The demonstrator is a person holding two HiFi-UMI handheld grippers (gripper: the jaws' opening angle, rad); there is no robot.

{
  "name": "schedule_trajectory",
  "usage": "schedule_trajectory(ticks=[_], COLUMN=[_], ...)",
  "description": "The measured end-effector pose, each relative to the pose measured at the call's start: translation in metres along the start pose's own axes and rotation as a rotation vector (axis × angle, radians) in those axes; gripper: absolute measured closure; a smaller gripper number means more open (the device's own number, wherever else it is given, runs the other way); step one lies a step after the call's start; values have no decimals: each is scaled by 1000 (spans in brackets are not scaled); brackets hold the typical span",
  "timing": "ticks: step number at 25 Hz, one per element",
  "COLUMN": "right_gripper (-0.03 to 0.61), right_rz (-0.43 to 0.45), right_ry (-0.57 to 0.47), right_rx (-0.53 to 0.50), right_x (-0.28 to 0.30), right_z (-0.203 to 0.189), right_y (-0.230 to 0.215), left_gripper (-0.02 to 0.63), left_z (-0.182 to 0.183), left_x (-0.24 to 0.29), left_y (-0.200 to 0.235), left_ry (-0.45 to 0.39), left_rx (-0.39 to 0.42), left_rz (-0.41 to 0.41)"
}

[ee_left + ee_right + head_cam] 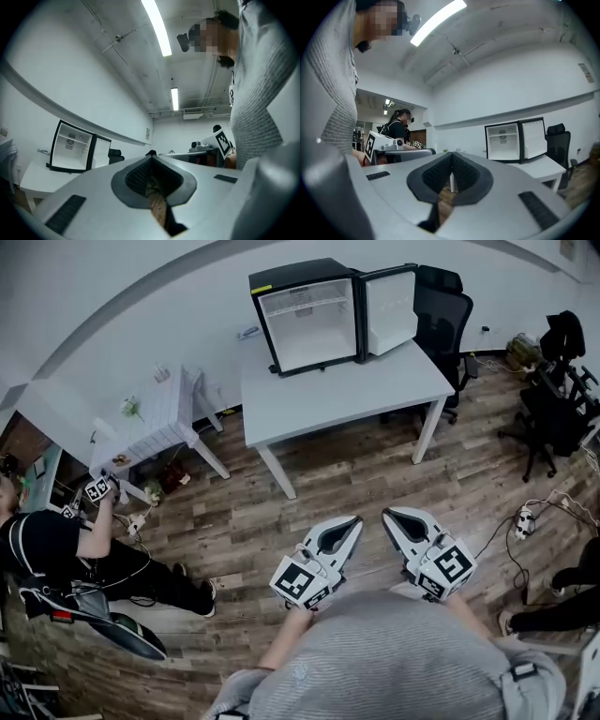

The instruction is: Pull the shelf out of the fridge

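Note:
A small black fridge (305,315) stands on the white table (347,395) far ahead, its door (391,310) swung open to the right. Its white inside holds a thin shelf (306,309) near the top. The fridge also shows in the left gripper view (71,152) and in the right gripper view (502,140). My left gripper (349,523) and right gripper (390,516) are held low, close to my body, well short of the table. Both point toward the fridge. Each is shut with nothing between its jaws, as the left gripper (151,157) and right gripper (451,154) show in their own views.
A black office chair (445,315) stands right of the fridge. A small white side table (164,423) is at the left, and a person (66,549) sits on the wooden floor beside it. More chairs (558,399) and a power strip (523,519) with cables lie to the right.

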State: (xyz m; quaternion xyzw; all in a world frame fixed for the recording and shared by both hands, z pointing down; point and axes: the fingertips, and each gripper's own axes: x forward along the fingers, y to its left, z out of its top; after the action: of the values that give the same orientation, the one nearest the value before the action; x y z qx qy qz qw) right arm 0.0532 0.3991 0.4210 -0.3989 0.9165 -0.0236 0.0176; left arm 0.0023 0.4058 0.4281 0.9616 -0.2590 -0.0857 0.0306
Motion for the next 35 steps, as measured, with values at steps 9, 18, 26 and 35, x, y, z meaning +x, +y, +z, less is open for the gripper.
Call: schedule_trajectory(ticks=[9, 18, 26, 35], right_gripper=[566, 565, 565, 565], right_rz=[9, 66, 45, 28], right_ry=[-2, -11, -18, -14], right_rx=[1, 15, 22, 33], right_x=[3, 7, 11, 21], right_z=[-1, -4, 0, -2], right_y=[2, 15, 8, 6], left_gripper=[603, 603, 603, 603], left_z=[1, 1, 3, 5], left_x=[1, 0, -1, -6], left_y=[2, 2, 7, 20], left_ry=[-1, 2, 1, -8], left_rx=[-1, -2, -4, -12], left_rz=[-5, -4, -1, 7])
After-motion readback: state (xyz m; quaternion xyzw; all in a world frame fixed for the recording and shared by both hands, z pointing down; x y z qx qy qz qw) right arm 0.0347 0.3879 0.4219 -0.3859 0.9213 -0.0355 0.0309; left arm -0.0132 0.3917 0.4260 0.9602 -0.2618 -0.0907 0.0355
